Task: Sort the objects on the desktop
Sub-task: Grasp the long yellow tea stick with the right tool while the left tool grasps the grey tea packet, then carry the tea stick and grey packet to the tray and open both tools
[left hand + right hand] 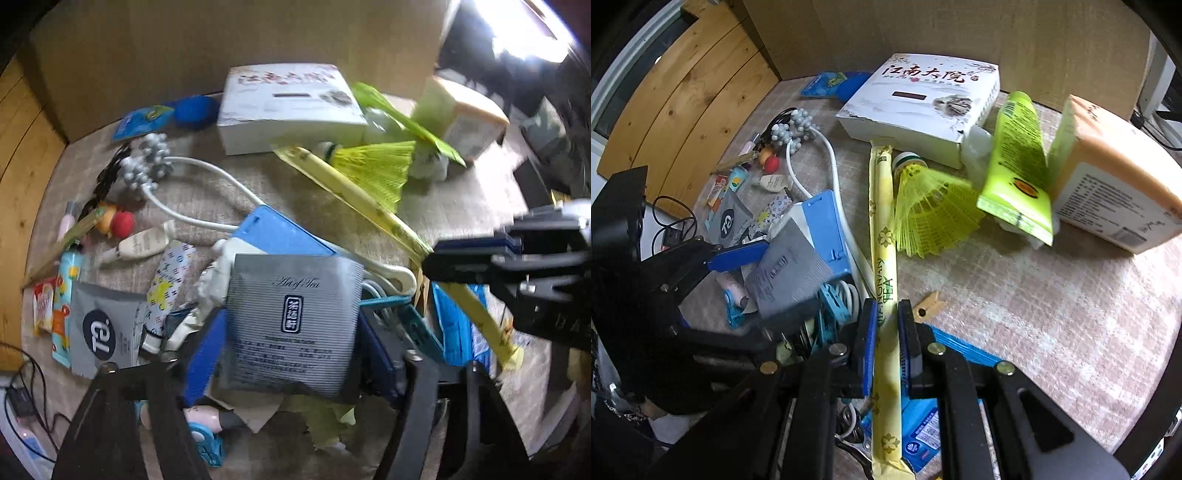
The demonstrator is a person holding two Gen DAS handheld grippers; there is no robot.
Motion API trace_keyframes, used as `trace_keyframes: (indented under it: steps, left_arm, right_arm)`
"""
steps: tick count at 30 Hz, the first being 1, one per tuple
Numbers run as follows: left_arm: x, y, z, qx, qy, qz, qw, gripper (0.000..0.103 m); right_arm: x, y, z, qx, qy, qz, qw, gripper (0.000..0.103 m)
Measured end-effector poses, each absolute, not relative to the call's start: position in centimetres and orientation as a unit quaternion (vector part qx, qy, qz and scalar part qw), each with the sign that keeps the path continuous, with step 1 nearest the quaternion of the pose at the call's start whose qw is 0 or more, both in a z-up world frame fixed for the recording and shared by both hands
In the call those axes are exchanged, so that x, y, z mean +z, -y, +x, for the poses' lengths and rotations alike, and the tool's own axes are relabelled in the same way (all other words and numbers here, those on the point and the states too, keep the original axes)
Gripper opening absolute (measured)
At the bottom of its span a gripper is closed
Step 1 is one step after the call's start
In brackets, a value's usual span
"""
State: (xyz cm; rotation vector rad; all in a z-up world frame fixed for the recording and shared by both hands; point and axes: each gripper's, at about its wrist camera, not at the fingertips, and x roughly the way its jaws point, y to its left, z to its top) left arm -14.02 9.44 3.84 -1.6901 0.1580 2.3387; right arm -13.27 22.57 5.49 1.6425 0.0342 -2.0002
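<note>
Right wrist view: the right gripper [884, 343] clamps the yellow tea stick [882, 236] near its lower end; lift it straight, clear of the shuttlecock [931, 210]. The left gripper [291, 332] stands open around the grey tea sachet [291, 321] atop the clutter pile.

A grey tea sachet [291, 325] sits between the open left claw [295, 354].

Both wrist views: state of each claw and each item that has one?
right claw: shut on yellow tea stick
yellow tea stick: gripped partway along its length
left claw: open, grey tea sachet between its fingers
white box: closed, lying flat
green tube: leaning against peach carton
yellow shuttlecock: on its side
wooden clothespin: lying flat
</note>
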Motion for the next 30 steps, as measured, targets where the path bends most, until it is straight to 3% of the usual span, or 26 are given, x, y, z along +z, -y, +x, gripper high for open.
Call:
trace_keyframes:
  steps: [3, 16, 30]
  left_arm:
    - [4.7, -8.4, -13.7, 0.806, -0.034, -0.577, 0.127, 0.051]
    - [8.4, -6.3, -10.5, 0.829, -0.006, -0.545, 0.126, 0.050]
    - [12.2, -12.9, -8.3, 0.841, -0.037, -0.510, 0.175, 0.050]
  right_arm:
    - [5.2, -23.1, -13.0, -0.744, -0.009, 0.610, 0.272, 0.011]
    - [6.3, -25.4, -10.7, -0.748, 0.030, 0.602, 0.278, 0.011]
    - [9.8, -34.0, -6.1, -0.784, 0.087, 0.564, 0.243, 0.011]
